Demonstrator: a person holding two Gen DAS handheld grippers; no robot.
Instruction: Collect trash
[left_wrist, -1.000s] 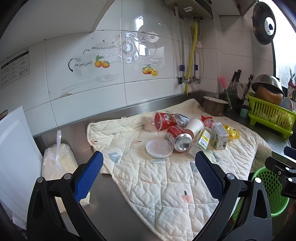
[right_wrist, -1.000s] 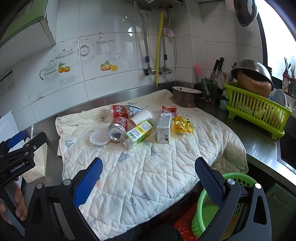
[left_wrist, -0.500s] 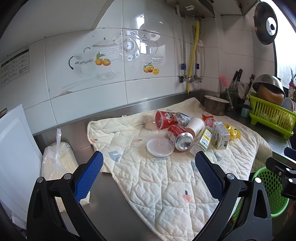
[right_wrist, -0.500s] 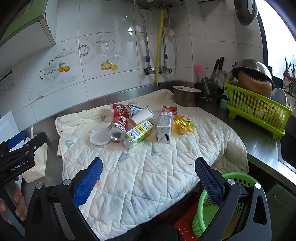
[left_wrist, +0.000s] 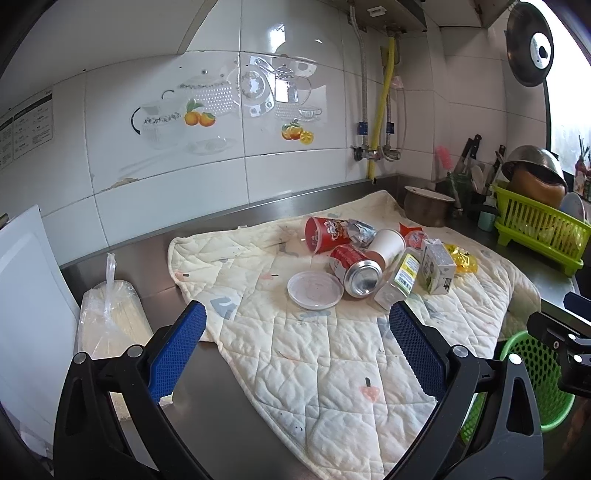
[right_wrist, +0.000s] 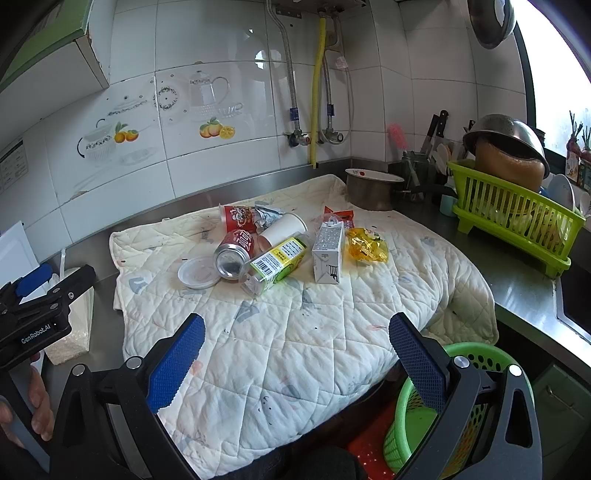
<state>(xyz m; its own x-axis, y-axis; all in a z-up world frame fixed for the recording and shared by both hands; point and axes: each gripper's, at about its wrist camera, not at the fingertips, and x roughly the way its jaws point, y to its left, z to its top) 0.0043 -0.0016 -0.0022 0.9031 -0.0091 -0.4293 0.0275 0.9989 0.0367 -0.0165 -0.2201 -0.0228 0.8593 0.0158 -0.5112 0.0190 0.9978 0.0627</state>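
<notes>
A pile of trash lies on a quilted cloth (left_wrist: 314, 354) on the steel counter: a red can (left_wrist: 356, 271) on its side, a clear round lid (left_wrist: 315, 290), a red snack cup (left_wrist: 325, 233), a white paper cup (left_wrist: 386, 245), a yellow-labelled bottle (right_wrist: 275, 265), a small carton (right_wrist: 327, 249) and a yellow wrapper (right_wrist: 367, 249). My left gripper (left_wrist: 297, 354) is open and empty, well short of the pile. My right gripper (right_wrist: 295, 360) is open and empty over the cloth's near edge. A green basket (right_wrist: 424, 413) sits below the counter edge at lower right.
A green dish rack (right_wrist: 513, 221) with a metal bowl stands at the right. A metal pot (right_wrist: 371, 188) sits behind the cloth. A bag of noodles (left_wrist: 107, 321) and a white board (left_wrist: 29, 314) are at the left. A sink edge (right_wrist: 574, 317) is at far right.
The left wrist view has drifted slightly, so the trash pile sits a little further right. Both grippers stay open and empty.
</notes>
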